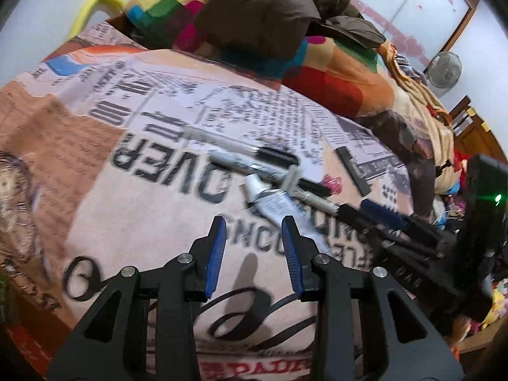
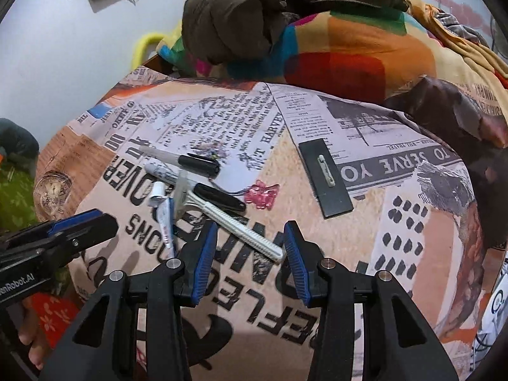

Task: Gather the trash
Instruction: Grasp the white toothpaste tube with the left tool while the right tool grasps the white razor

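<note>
left gripper [image 1: 254, 228]: we have it open, nothing between the blue pads, hovering over the newspaper-print bedsheet [image 1: 133, 190] just short of the tube.
right gripper [image 2: 250, 235]: ours is open too, not gripping; the razor's handle end lies in the gap between the fingers.
razor [image 2: 235, 222]: white disposable, lying flat, head tucked among the pens.
tube [image 2: 165, 219]: small white squeezed tube, touching the razor head on the left side of the pile.
pens [image 2: 197, 162]: two, black caps, lying crossed under the razor.
pink wrapper [image 2: 263, 195]: just beside the pile, right side.
black card [image 2: 327, 177]: flat, apart from the pile.
background: brown jacket [image 2: 235, 16] on a colourful blanket [image 2: 349, 50] behind.
</note>
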`<state>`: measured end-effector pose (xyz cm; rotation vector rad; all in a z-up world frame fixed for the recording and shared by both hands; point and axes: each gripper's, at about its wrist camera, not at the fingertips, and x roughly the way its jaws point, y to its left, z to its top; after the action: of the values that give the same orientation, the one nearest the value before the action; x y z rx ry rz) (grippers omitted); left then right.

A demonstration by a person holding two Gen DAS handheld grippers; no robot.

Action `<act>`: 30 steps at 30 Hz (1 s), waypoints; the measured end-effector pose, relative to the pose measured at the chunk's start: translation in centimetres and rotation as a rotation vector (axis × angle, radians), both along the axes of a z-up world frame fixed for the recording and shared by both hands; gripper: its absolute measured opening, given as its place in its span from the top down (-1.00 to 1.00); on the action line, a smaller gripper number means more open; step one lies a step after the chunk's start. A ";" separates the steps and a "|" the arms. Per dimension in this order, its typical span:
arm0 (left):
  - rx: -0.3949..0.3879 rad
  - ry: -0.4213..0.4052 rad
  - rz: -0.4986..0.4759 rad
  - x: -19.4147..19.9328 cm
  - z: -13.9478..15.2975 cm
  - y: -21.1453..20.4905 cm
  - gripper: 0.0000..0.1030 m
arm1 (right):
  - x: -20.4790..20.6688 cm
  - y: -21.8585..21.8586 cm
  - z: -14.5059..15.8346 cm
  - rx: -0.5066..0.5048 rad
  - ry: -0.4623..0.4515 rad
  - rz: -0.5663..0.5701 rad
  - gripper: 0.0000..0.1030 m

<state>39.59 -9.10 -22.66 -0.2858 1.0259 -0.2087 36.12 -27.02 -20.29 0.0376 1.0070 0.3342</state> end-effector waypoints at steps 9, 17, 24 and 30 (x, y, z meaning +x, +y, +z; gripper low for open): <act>0.014 0.032 -0.025 2.4 -2.4 -3.7 0.31 | 0.8 -3.0 -0.6 0.026 0.039 -0.038 0.22; 0.097 0.012 0.019 1.7 -2.8 -2.8 0.28 | 1.0 -2.1 -0.8 0.075 0.058 0.005 0.21; 0.151 0.006 0.047 0.7 -2.8 -0.9 0.28 | 0.0 0.0 -0.9 0.037 0.042 0.079 0.22; 0.065 0.020 0.034 0.3 -2.4 -0.4 0.28 | -0.9 2.0 -1.1 -0.020 0.045 0.171 0.63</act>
<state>39.88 -9.53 -25.06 -0.2462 1.0452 -0.1414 35.18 -25.05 -21.42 -0.0600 1.0610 0.4813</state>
